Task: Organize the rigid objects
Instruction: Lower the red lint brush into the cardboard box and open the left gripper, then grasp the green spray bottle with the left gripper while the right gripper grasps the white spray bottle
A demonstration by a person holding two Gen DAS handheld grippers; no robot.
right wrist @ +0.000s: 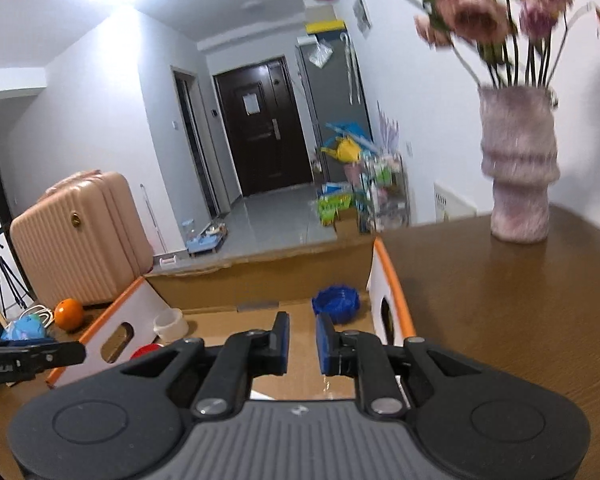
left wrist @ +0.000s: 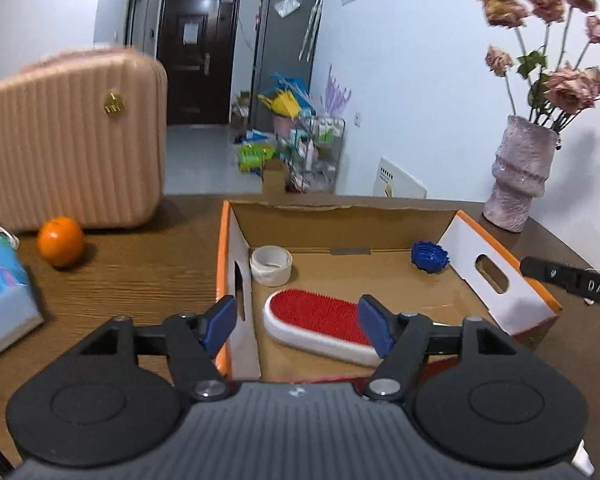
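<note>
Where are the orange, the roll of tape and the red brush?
orange (left wrist: 60, 241): left wrist view, middle of its peel.
roll of tape (left wrist: 271, 264): left wrist view, front of its white wall.
red brush (left wrist: 316, 312): left wrist view, red bristle pad.

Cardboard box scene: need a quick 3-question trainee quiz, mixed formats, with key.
1. True or false: the tape roll lies inside the cardboard box.
2. Which item sits outside the box? A) red brush B) orange C) blue cap
3. Fill in: the left gripper has its jaws ____.

Key: 1 true; 2 B; 3 open
</note>
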